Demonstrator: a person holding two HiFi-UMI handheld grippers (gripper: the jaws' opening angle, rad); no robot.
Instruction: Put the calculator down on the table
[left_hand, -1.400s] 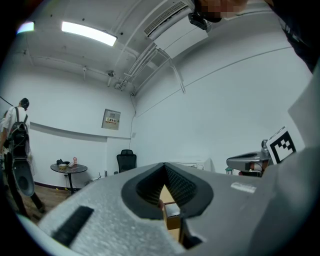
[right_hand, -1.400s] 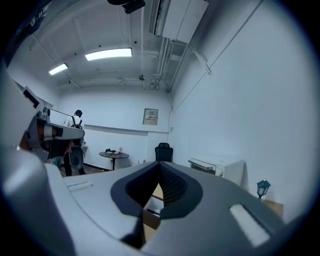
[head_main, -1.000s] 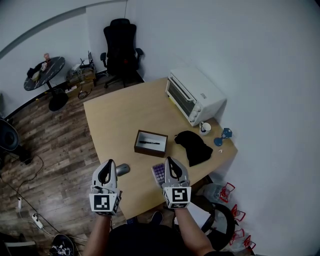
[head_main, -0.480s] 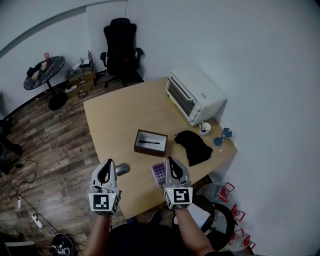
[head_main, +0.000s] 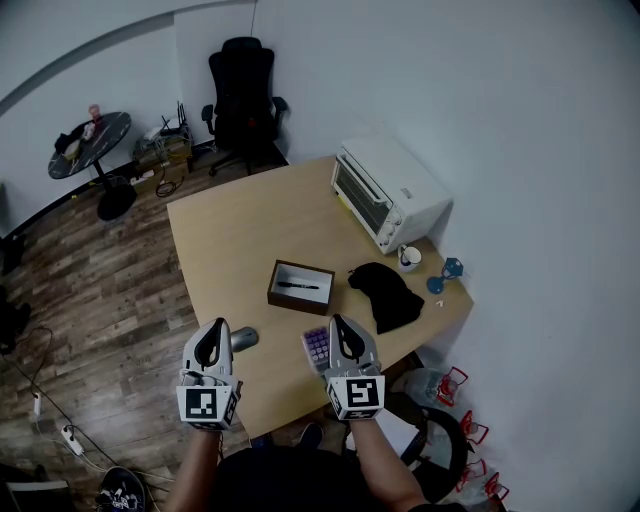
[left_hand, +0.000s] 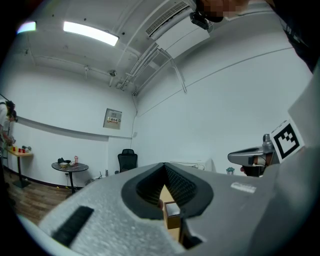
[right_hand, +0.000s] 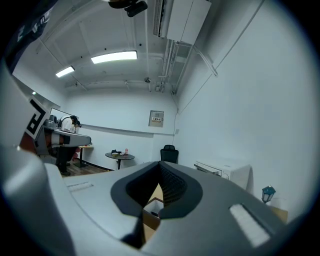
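Calculator (head_main: 316, 347) sits just left of the right gripper (head_main: 344, 323), lengthwise alongside it; left gripper (head_main: 217, 329) is farther. Both jaws closed, empty.

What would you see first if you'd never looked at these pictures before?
Probably the two grey hand-held grippers with black-and-white marker cubes, left gripper and right gripper, at the near edge of the light wooden table. Then the white toaster oven at its far right side, and the purple calculator lying beside the right gripper.
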